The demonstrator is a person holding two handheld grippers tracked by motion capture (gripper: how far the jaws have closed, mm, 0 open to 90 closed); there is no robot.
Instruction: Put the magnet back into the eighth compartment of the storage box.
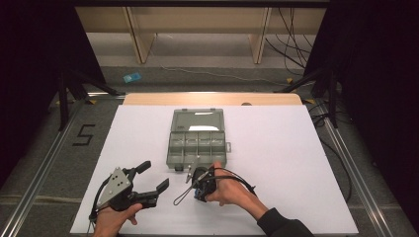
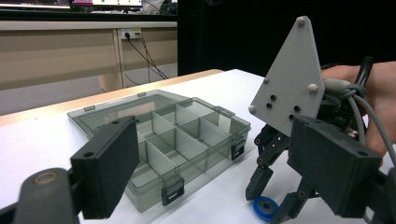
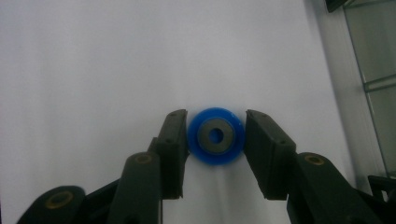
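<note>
Bench [image 1: 296,163]: flat white matte sheet over a wooden top; smooth, with little friction for a small part.
Compartment box [image 1: 197,143]: translucent grey hard plastic, rectangular, near the middle of the bench; lid laid open flat on the far side, thin dividers forming small cells, dark latches on the near wall. Every cell that shows looks empty.
Left gripper [image 1: 150,180]: at the near left, well apart from the box; its black block jaws stand wide apart with nothing between them, and a grey three-cornered plate rides on top.
Right gripper [image 3: 215,140]: pointing down at the bench just near of the box's near wall; jaws drawn in on either side of the wheel, pads at its rim or touching it, the left one seemingly in contact, the right one with a sliver of a gap at most.
Blue wheel [image 3: 215,136]: small round disc, glossy blue plastic rim around a dull grey metal ring with a centre hole; it lies flat on the bench between the right gripper's pads.
Risk, slip: the rim is round and slick, so flat pads meet it along narrow lines only; an off-centre squeeze could squirt it sideways across the smooth sheet.
Risk, lift: the wheel is thin and low; pads riding high may close over it and come up empty.
Risk, drop: the cells are narrow; a tilted release could catch a divider.
</note>
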